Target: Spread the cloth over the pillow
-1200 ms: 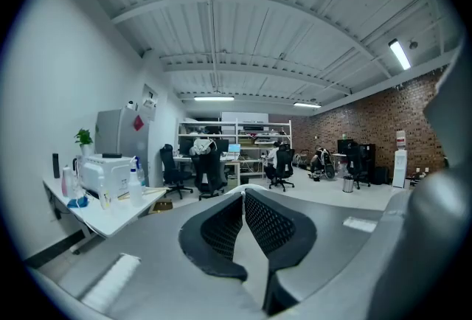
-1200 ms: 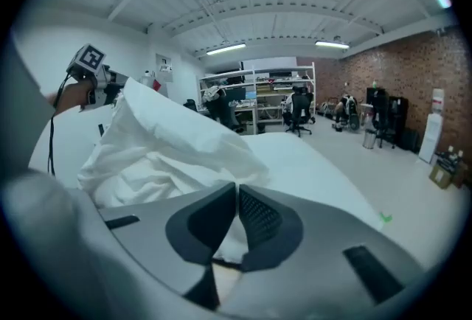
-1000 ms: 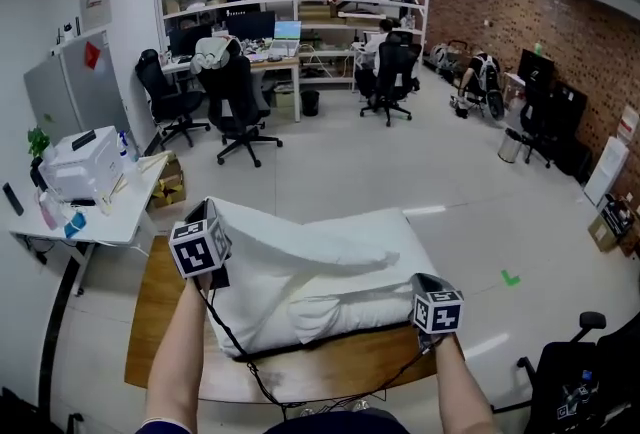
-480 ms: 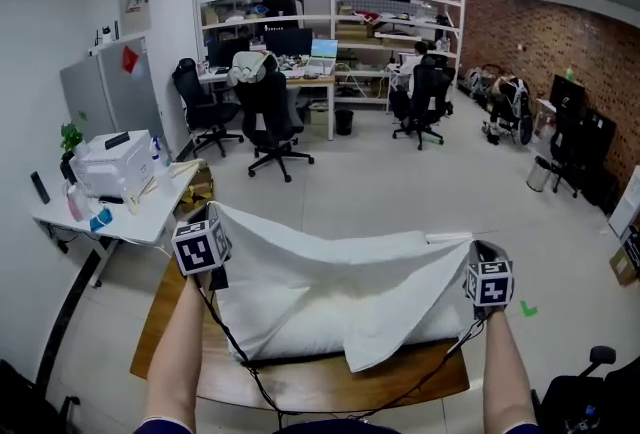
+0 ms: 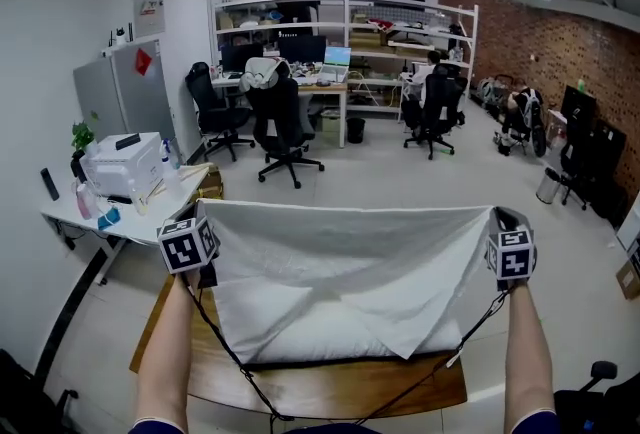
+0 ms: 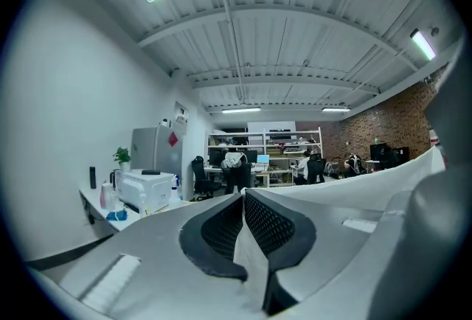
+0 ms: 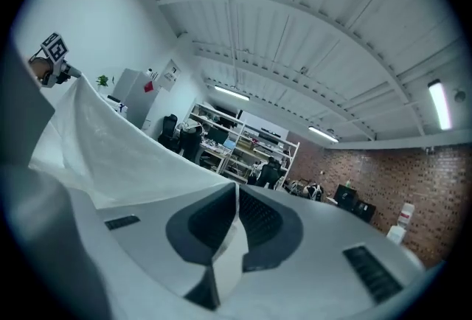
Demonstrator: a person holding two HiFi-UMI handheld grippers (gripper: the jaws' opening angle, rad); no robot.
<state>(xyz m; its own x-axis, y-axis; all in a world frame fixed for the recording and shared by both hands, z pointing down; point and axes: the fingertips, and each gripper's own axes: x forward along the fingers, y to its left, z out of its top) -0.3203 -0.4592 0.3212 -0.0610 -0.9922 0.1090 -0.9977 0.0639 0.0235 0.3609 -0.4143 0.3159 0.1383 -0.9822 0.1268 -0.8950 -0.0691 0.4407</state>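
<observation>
A white cloth (image 5: 350,262) hangs stretched between my two grippers, above a white pillow (image 5: 300,334) on a wooden table (image 5: 330,390). My left gripper (image 5: 200,218) is shut on the cloth's left top corner. In the left gripper view a fold of cloth (image 6: 249,256) is pinched between the dark pads (image 6: 274,226). My right gripper (image 5: 500,220) is shut on the right top corner, and its own view shows cloth (image 7: 230,252) clamped in the jaws. The sheet (image 7: 110,152) runs away toward the left gripper (image 7: 51,53). The cloth's lower edge drapes onto the pillow and hides its far side.
A white side table (image 5: 105,217) with a printer (image 5: 125,160) stands at the left of the wooden table. Office chairs (image 5: 285,127) and desks with shelves (image 5: 340,42) stand farther back across open floor. Black cables (image 5: 225,347) hang from both grippers.
My right gripper has risen and swung out to the right, pulling its cloth corner up off the pillow. The left gripper rose a little. The cloth now hangs spread between them.
</observation>
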